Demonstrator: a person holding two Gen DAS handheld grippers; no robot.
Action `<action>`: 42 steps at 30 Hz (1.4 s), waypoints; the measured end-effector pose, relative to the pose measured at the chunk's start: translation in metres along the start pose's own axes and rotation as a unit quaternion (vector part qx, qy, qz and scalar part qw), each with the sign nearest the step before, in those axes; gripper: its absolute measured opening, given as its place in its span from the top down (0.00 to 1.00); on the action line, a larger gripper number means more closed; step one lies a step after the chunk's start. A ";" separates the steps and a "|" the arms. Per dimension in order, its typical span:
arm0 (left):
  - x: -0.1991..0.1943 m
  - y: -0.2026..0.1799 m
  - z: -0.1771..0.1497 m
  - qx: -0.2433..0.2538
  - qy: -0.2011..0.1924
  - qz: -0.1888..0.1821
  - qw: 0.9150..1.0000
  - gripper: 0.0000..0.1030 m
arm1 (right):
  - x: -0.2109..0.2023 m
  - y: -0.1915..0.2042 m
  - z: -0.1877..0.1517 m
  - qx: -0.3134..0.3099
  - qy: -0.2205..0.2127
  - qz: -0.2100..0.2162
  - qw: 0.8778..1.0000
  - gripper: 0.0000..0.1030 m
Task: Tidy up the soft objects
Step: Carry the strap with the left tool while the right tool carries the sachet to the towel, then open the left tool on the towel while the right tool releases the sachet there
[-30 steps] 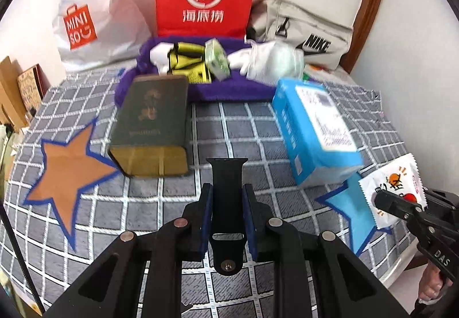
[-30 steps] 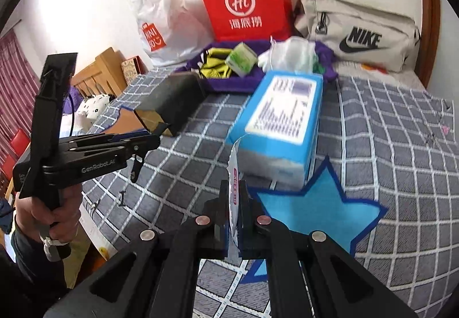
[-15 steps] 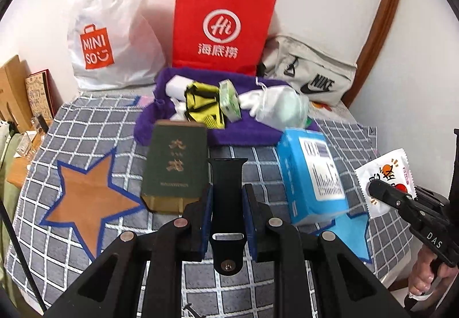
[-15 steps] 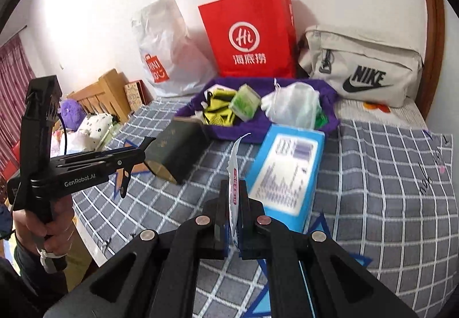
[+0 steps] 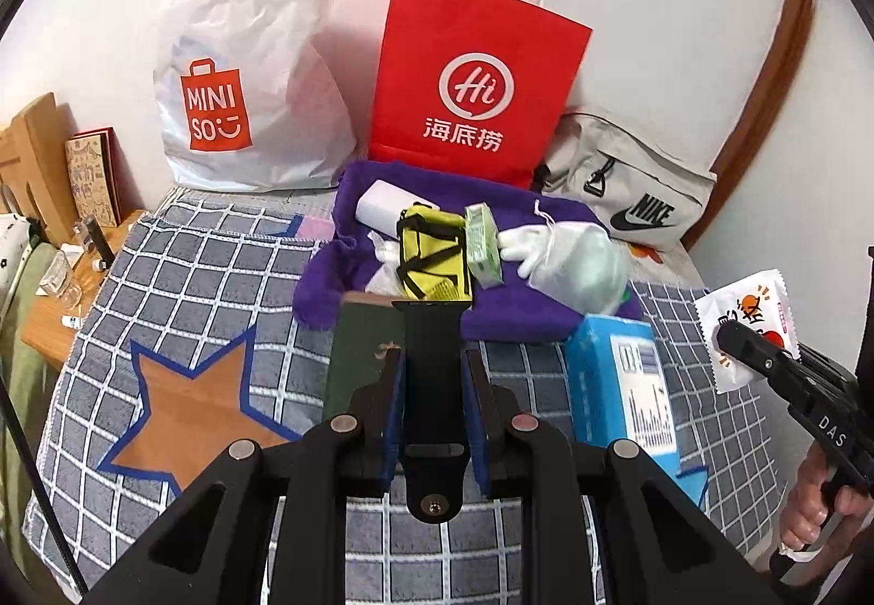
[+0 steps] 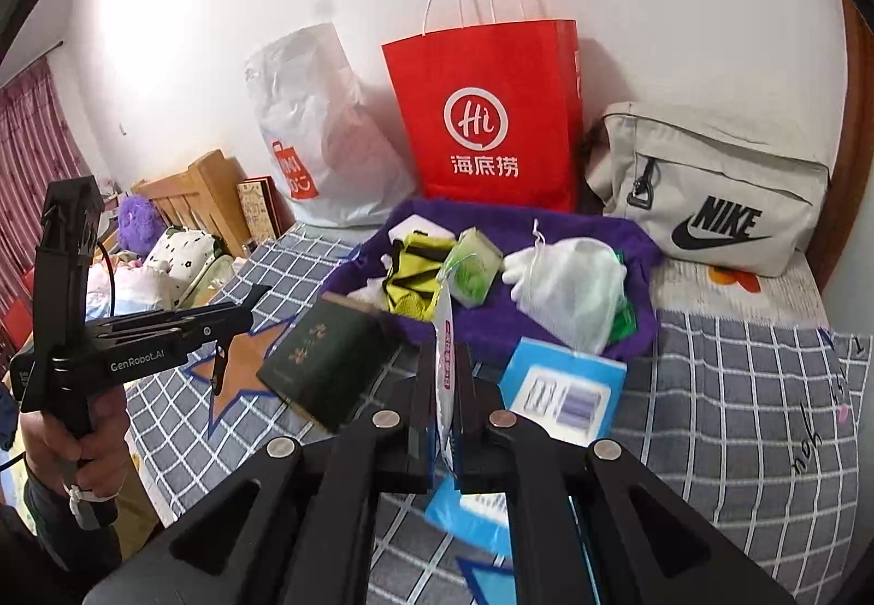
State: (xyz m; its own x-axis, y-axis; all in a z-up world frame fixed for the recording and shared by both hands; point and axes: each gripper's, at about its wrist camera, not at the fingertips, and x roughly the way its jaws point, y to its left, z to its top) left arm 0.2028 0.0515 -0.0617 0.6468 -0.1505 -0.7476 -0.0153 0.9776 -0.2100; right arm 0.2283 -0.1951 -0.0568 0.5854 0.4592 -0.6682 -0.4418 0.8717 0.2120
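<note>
A black strap (image 5: 434, 375) is clamped in the left gripper (image 5: 434, 386), a snack packet (image 6: 445, 375) in the right gripper (image 6: 445, 386) — both raised, presumably bound for the far purple cloth (image 6: 568, 228).

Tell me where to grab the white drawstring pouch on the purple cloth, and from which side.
Grip the white drawstring pouch at its gathered neck, the narrow bunched end pointing toward the green carton. Come from above: the pouch lies on its side on the purple cloth, and its bulging body looks too wide for the tongs.

The black strap (image 5: 431, 386) is hiding part of the green box (image 5: 363, 359). The blue box (image 6: 562, 397) is looking blurry below.
</note>
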 end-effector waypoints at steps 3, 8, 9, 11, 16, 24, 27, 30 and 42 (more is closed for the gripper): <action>0.005 0.004 0.009 0.000 -0.002 0.008 1.000 0.81 | 0.009 -0.005 0.010 -0.002 0.000 0.000 1.000 0.96; 0.019 0.013 0.022 -0.009 0.003 0.010 1.000 0.81 | 0.026 -0.015 0.028 -0.004 0.001 0.000 1.000 0.96; 0.023 0.015 0.024 -0.012 0.005 0.009 1.000 0.81 | 0.029 -0.018 0.031 -0.005 0.001 -0.001 1.000 0.96; 0.030 0.017 0.028 -0.015 0.010 0.006 1.000 0.81 | 0.036 -0.021 0.038 -0.007 0.001 -0.002 1.000 0.96; 0.049 0.024 0.040 -0.018 0.017 0.004 1.000 0.81 | 0.061 -0.030 0.055 -0.015 0.009 -0.002 1.000 0.96; 0.075 0.038 0.059 -0.030 0.025 0.000 0.999 0.81 | 0.114 -0.047 0.074 -0.021 0.042 0.009 0.999 0.96; 0.085 0.041 0.065 -0.029 0.029 0.003 0.999 0.81 | 0.136 -0.052 0.073 -0.019 0.068 0.021 0.997 0.96; 0.094 0.042 0.068 -0.030 0.032 0.000 0.999 0.81 | 0.161 -0.057 0.065 -0.012 0.105 0.043 0.993 0.96; 0.130 0.046 0.071 -0.042 0.048 -0.014 0.998 0.81 | 0.210 -0.072 0.043 0.009 0.180 0.041 0.983 0.96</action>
State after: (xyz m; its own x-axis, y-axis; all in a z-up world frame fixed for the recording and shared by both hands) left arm 0.3401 0.0876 -0.1243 0.5720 -0.1945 -0.7968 -0.0642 0.9579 -0.2799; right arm 0.4124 -0.1539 -0.1817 0.2688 0.4408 -0.8565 -0.4628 0.8389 0.2865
